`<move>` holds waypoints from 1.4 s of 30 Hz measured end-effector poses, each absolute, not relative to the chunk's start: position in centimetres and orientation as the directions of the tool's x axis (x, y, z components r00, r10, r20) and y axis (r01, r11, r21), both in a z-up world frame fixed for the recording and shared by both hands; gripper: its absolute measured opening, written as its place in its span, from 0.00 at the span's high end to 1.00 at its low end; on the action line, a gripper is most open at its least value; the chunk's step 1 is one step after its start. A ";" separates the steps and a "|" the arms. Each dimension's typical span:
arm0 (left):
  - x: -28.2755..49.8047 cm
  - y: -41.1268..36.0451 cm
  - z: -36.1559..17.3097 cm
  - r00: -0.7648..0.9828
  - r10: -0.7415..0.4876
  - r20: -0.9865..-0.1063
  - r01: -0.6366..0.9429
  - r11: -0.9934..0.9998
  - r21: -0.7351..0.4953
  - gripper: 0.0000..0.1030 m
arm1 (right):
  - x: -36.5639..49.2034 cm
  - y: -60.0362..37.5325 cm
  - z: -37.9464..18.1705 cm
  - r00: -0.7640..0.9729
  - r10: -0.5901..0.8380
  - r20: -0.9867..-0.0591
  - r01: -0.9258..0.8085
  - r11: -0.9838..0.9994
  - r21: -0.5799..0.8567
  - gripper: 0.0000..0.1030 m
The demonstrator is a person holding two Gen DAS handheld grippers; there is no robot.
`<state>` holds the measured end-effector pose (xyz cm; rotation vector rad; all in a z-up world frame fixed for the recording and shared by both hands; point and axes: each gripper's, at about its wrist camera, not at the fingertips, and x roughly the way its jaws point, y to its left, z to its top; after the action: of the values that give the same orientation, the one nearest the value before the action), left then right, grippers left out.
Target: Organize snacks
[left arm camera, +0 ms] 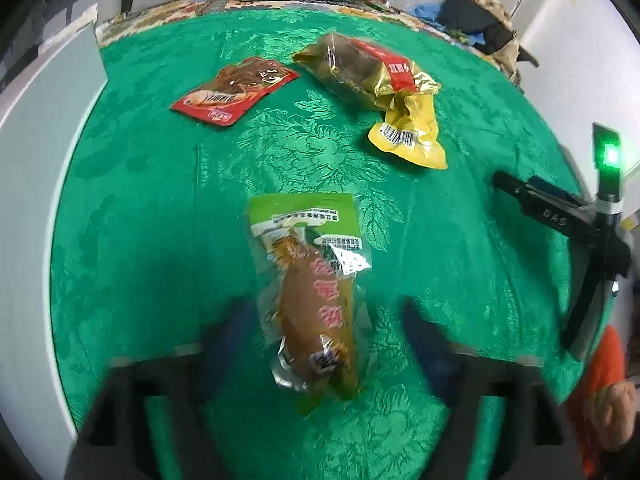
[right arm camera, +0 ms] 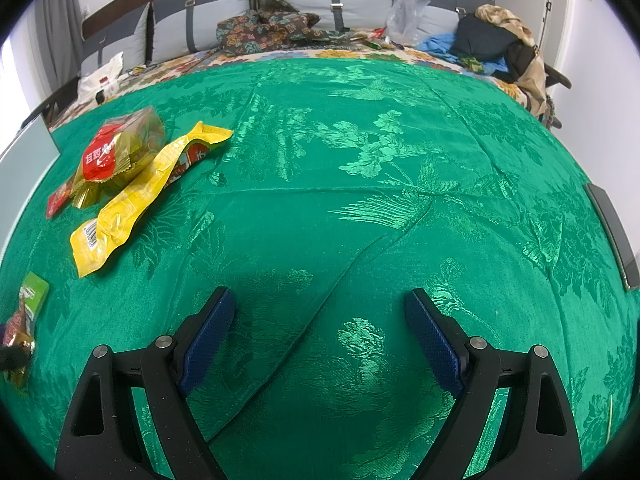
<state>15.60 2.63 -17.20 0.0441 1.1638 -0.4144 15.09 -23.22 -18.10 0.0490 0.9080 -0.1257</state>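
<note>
Fingers first: my left fingers (left arm camera: 320,320) stand wide apart, blurred, one on either side of the green pack (left arm camera: 310,280), and neither pad presses on it. The pack lies flat on the green cloth (left arm camera: 160,220), its green end pointing away from me and its clear end, with a brownish snack inside, nearest my wrist.

Farther out on the cloth lies a flat red pack (left arm camera: 234,90) to the left. To the right of it a gold pack (left arm camera: 360,68) with a red label rests partly on a yellow pack (left arm camera: 412,132), whose barcode faces up.

My right fingers (right arm camera: 320,312) also stand wide apart with blue pads (right arm camera: 212,332), over bare cloth, gripping nothing. From that wrist the gold and yellow packs sit to the far left, overlapping, with the red pack's corner just showing behind them, and the green pack is at the left edge, well apart from these fingers.

Beyond the cloth is a flowered cover, a row of grey cushions (right arm camera: 200,20), a clear plastic bag (right arm camera: 406,12) and a heap of clothes (right arm camera: 496,40).
</note>
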 end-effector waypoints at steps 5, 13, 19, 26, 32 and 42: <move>15.7 1.2 -18.2 0.371 -0.248 -0.895 0.376 0.921 -0.100 0.05 | 15.1 -23.2 -18.1 0.608 -0.088 -0.789 0.130 0.992 -0.011 0.12; 14.9 1.1 -19.3 0.492 -0.234 -0.838 0.400 0.916 -0.021 0.00 | 15.1 -23.2 -18.1 0.608 -0.088 -0.789 0.130 0.991 -0.011 0.12; 14.6 1.5 -19.4 0.531 -0.244 -0.812 0.392 0.920 -0.020 0.00 | 15.1 -23.2 -18.1 0.608 -0.089 -0.789 0.130 0.991 -0.011 0.12; 14.2 1.5 -19.4 0.535 -0.244 -0.809 0.389 0.921 -0.020 0.00 | 15.1 -23.2 -18.1 0.608 -0.089 -0.789 0.130 0.991 -0.011 0.12; 14.2 1.4 -19.2 0.534 -0.247 -0.809 0.389 0.921 -0.024 0.00 | 15.0 -23.2 -18.1 0.609 -0.089 -0.789 0.130 0.991 -0.011 0.12; 14.3 1.4 -19.3 0.534 -0.247 -0.808 0.389 0.921 -0.024 0.00 | 15.0 -23.2 -18.1 0.609 -0.089 -0.788 0.131 0.991 -0.011 0.12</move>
<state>14.28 1.42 -19.27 0.1659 0.9338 -0.3811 15.01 -23.20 -18.11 0.0491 0.9076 -0.1271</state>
